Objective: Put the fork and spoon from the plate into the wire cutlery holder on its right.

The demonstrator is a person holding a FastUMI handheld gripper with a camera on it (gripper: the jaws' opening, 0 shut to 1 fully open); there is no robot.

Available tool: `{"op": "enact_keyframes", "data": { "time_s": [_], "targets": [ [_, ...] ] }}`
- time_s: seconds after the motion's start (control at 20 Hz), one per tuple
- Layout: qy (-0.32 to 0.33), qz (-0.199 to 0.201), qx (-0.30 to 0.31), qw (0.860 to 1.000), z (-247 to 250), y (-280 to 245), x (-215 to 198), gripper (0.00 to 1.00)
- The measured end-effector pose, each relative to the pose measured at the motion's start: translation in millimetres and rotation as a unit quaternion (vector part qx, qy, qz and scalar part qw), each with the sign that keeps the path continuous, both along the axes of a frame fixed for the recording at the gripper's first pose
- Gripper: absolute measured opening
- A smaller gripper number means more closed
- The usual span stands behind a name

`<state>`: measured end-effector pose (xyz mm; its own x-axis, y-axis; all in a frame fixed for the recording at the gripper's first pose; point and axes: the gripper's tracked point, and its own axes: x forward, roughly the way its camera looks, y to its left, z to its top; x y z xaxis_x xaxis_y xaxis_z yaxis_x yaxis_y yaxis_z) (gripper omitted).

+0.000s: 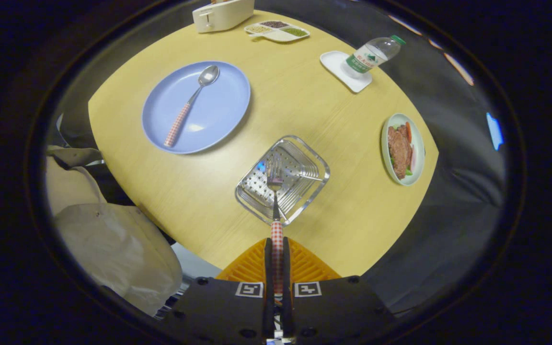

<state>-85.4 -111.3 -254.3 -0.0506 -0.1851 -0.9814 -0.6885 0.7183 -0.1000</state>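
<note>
My gripper (277, 251) has its two fingers pressed in on the checked handle of the fork (275, 191), one on each side, so I am pinching it near the handle's end. The fork runs straight ahead from between my fingers, its long axis in line with them, and its tines point away from me over the open top of the wire cutlery holder (304, 165). The holder stands on the yellow wooden table (304, 110), just ahead of my fingers, with a perforated floor and wire sides. Whether the tines touch the holder's inside I cannot tell. The spoon (192, 103) lies on the blue plate (223, 103), well to the left of the holder and farther off; its long axis runs on a slant, the bowl pointing away from me and toward the right, the checked handle toward me and the left. Beyond the holder on the right a clear plastic bottle (374, 55) with a green cap stands on a small white tray (338, 67); its green and white label carries writing too small to read. A white oval dish (417, 139) of food sits at the table's right edge, and a divided white tray (278, 34) of grains sits at the far side beside a white box (223, 14).
</note>
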Motion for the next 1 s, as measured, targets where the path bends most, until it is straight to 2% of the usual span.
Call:
{"op": "enact_keyframes", "data": {
  "time_s": [0.25, 0.45, 0.6, 0.8, 0.9, 1.0],
  "targets": [
    [0.009, 0.012, -0.014, 1.0, -9, 1, 6, 0.12],
    [-0.004, 0.004, -0.005, 1.0, -6, 9, 11, 0.16],
    [-0.037, -0.003, 0.01, 0.999, -5, 14, 21, 0.35],
    [-0.103, -0.053, 0.044, 0.992, 2, 26, 37, 0.61],
    [-0.147, -0.084, 0.074, 0.983, 7, 39, 47, 0.74],
    [-0.206, -0.117, 0.116, 0.965, 14, 55, 63, 0.86]
  ]
}}
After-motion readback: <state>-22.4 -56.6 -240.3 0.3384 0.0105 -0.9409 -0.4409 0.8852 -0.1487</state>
